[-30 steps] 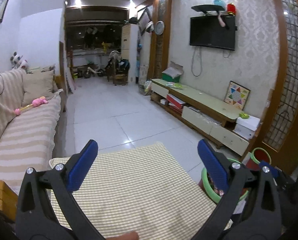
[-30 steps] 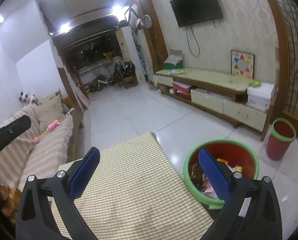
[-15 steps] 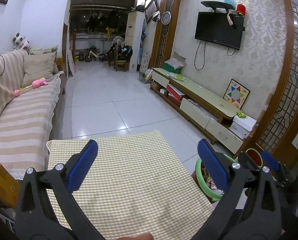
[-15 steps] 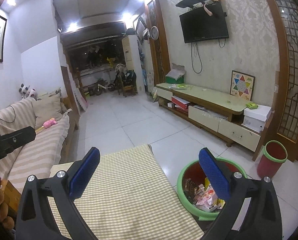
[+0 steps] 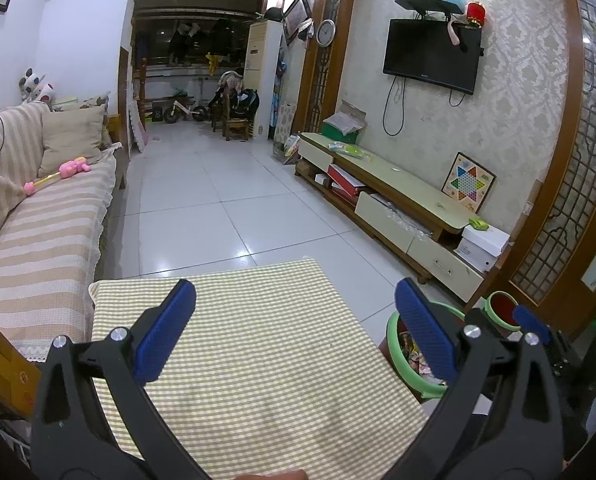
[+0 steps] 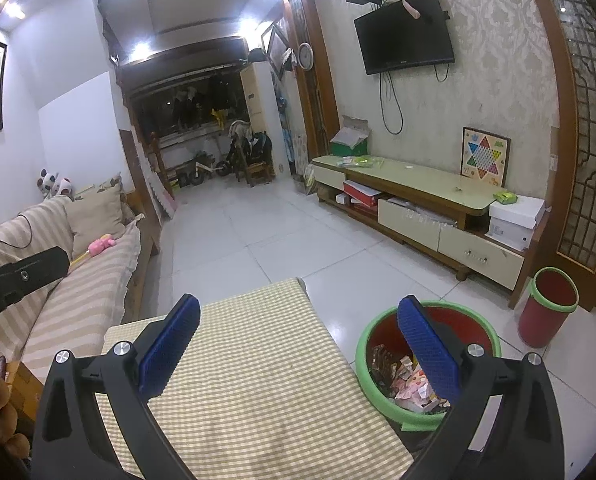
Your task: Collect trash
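The checked tablecloth [image 6: 258,380] shows no scraps on the part that is in view, and the red bin with the green rim [image 6: 474,320], standing on the floor just beside the table's right edge, already holds a heap of wrappers [image 6: 406,384]. Judged from that, the collecting looks close to done; no trash is visible on the table or on the floor tiles near the bin, though the table's near edge is hidden behind the tools. The right gripper [image 6: 298,344] hangs above the table with its jaws spread wide and nothing between them, the bin low beside its right finger. The left gripper [image 5: 294,328] is likewise wide apart and empty over the cloth, with the bin off to its right, partly hidden. A smaller red bin [image 6: 548,306] stands farther right of the big one.
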`<action>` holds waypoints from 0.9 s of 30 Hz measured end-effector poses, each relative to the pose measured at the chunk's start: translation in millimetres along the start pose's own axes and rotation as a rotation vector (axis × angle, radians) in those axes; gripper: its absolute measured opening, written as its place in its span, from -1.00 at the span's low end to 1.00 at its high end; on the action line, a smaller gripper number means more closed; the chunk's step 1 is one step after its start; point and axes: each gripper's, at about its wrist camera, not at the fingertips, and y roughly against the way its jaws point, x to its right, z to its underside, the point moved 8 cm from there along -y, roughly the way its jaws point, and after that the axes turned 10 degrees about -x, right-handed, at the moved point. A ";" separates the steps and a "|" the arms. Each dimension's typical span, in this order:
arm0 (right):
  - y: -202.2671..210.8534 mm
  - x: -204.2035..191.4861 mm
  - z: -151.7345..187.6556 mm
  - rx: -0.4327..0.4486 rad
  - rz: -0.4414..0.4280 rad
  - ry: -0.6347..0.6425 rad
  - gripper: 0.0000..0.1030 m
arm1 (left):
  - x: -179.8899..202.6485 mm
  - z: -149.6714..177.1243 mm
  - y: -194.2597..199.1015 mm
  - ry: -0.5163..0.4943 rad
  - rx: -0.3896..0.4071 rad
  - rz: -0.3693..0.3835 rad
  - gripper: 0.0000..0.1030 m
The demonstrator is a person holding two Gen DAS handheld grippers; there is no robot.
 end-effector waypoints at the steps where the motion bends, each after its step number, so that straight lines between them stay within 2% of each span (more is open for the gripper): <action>1: 0.0 -2.3 0.5 -0.001 0.000 0.000 0.86 | -0.1 -0.3 -0.1 0.000 -0.001 0.001 0.90; 18: -21.4 -3.5 15.5 -0.071 -0.009 0.008 0.86 | 0.6 5.6 -12.3 0.012 -0.037 0.006 0.90; 22: -35.2 -8.8 25.2 -0.114 -0.019 0.018 0.86 | -1.6 10.7 -20.2 0.024 -0.057 0.012 0.90; 25: -63.7 -20.2 41.3 -0.183 -0.043 0.063 0.86 | -9.4 16.9 -30.2 0.044 -0.085 -0.005 0.90; 27: -88.8 -27.1 55.6 -0.231 -0.050 0.102 0.86 | -18.1 25.9 -41.8 0.069 -0.130 0.004 0.90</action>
